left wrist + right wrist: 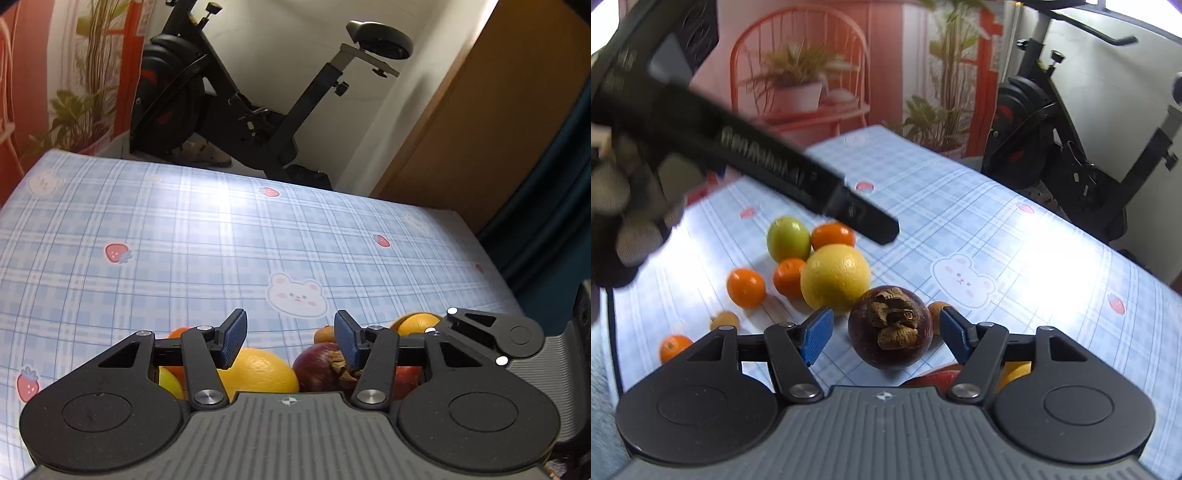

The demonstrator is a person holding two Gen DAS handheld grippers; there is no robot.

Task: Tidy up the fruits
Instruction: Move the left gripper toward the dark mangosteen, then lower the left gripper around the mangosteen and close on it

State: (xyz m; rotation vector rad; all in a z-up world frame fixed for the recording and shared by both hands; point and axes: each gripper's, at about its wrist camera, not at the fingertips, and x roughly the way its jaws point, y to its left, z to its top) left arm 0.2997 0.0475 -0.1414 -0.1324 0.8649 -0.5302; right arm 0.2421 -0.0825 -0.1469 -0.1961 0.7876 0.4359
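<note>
A purple mangosteen (889, 327) lies on the checked tablecloth (960, 206), between the open blue fingers of my right gripper (882, 338), untouched. Behind it lie a yellow orange (835, 277), a green fruit (788, 238), three tangerines (746, 287) and small brown fruits (724, 320). A red apple (934, 377) shows under the right finger. My left gripper (291, 341) is open and empty above the yellow orange (258, 371) and the mangosteen (317, 367). It also crosses the right wrist view as a blurred dark bar (798, 184).
An exercise bike (236, 107) stands past the table's far edge. A wooden door (480, 122) is at the right. Potted plants (798, 74) and a red chair stand behind the table. Bare tablecloth (184, 229) stretches beyond the fruit.
</note>
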